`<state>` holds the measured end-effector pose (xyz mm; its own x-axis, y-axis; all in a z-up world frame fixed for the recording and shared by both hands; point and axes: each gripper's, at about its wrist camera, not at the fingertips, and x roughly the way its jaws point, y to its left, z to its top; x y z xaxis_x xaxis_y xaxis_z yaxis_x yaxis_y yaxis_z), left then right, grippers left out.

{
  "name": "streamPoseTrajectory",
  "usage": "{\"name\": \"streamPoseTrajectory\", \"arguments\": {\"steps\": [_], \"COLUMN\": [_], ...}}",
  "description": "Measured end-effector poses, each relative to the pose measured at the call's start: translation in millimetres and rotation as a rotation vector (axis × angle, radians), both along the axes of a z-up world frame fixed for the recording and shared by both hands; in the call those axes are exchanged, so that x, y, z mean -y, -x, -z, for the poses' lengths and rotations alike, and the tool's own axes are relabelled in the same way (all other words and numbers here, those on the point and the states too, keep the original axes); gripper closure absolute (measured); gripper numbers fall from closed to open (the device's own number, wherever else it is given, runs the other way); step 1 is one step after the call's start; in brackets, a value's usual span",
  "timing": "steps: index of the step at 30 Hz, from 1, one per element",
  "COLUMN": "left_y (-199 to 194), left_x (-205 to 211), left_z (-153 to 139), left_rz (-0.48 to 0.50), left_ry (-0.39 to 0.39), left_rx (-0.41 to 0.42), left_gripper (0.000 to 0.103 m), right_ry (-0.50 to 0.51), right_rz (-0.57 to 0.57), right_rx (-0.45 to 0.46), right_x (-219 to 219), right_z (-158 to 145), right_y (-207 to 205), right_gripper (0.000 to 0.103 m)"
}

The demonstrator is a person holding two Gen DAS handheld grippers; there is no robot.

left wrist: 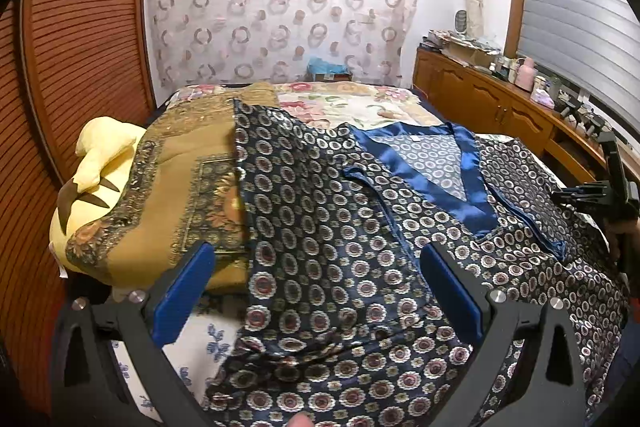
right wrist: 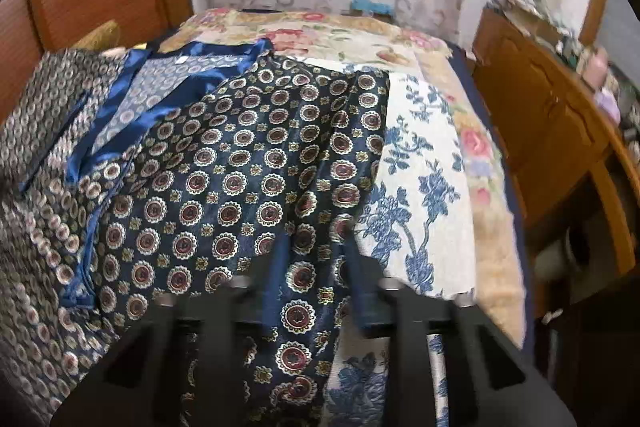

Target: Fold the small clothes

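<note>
A dark blue satin top (left wrist: 340,211) with round medallion print and a shiny blue V-neck collar (left wrist: 468,167) lies spread on the bed. It also shows in the right wrist view (right wrist: 240,163). My left gripper (left wrist: 316,267) is open, its blue pads apart, hovering over the top's near left part. My right gripper (right wrist: 316,251) has its blue fingers narrowly set around a fold of the top's right edge; the view is blurred. The right gripper also shows at the far right of the left wrist view (left wrist: 612,187).
An ochre patterned cloth (left wrist: 180,195) and a yellow plush toy (left wrist: 96,163) lie at the bed's left. A floral bedspread (right wrist: 420,163) covers the bed. A wooden cabinet (left wrist: 492,99) with clutter runs along the right. A slatted wooden door (left wrist: 80,47) stands left.
</note>
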<state>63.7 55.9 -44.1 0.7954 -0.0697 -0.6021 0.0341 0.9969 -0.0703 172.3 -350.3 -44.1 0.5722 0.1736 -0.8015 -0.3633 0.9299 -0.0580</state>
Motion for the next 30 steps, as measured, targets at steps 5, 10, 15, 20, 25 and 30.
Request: {"name": "streamPoseTrajectory", "arguments": {"steps": [5,10,15,20,25,30], "left_y": [0,-2,-13,-31,-49,-60], "left_x": [-4,-6,-11,-20,-31,-35], "left_z": [1,-1,-5,-4,-2,-2], "left_rz": [-0.005,-0.009,-0.005,-0.020,-0.040,-0.042], "left_ry": [-0.007,-0.018,-0.034,-0.068,-0.068,-0.066], "left_rx": [0.001,0.003,0.001,-0.013,-0.030,-0.033], "left_gripper": [0.000,0.000,0.000,0.000,0.000,0.000], "right_ry": [0.035,0.028,-0.031,-0.031,0.024,0.034], "right_rz": [0.035,0.108,0.111,0.040,0.033,-0.042], "right_rx": [0.007,0.012,0.064,0.049,-0.004,0.001], "right_x": [18,41,37,7,-9,-13], "right_z": [0,-5,-23,-20,-1,1], "right_y": [-7,-11,-17,-45,-74,-73], "right_gripper": [0.096,0.096,0.063,0.060,0.063,0.101]}}
